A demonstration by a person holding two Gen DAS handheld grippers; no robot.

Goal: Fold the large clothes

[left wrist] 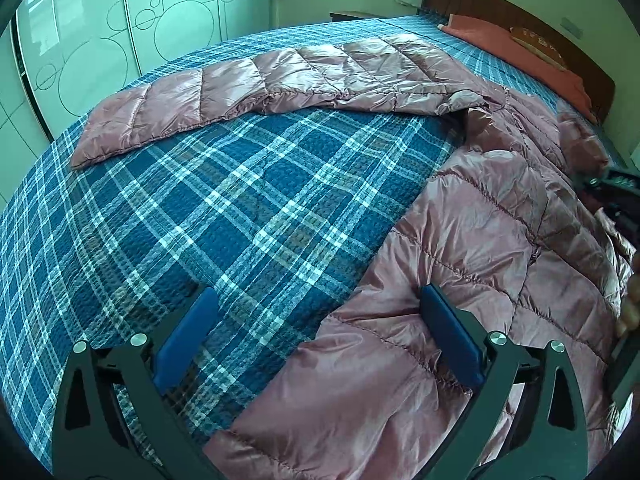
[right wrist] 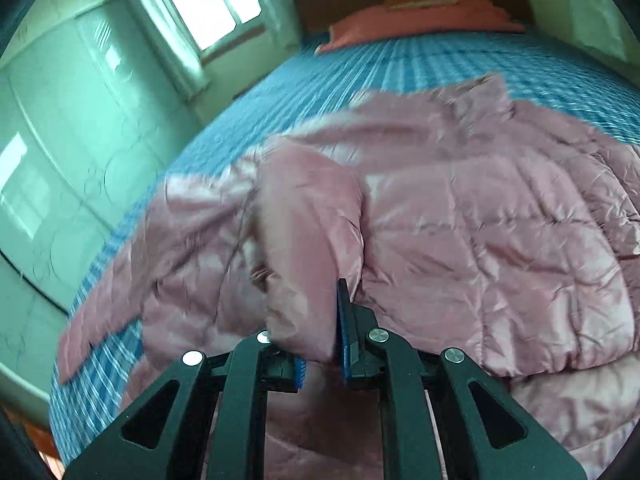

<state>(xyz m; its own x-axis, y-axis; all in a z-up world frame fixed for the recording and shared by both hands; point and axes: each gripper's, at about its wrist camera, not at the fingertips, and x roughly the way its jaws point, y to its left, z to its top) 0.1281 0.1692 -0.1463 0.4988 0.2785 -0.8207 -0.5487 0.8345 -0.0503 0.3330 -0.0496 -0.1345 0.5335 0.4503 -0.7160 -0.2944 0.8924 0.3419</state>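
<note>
On a blue plaid bedspread (left wrist: 224, 200), pink quilted puffer jacket (left wrist: 480, 240) spread out, one sleeve (left wrist: 248, 84) stretched flat sideways, left gripper (left wrist: 316, 336) spread wide, nothing pinched (hem edge between its fingers), right gripper (right wrist: 322, 340) clamped on a jacket fold, view blurred, orange pillow (left wrist: 520, 48) at headboard

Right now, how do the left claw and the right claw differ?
The left claw stands wide open with nothing gripped, over the jacket's edge and the plaid bedspread. The right claw is shut on a fold of the jacket. The left view is sharp, the right blurred. Both have blue pads on black frames.
</note>
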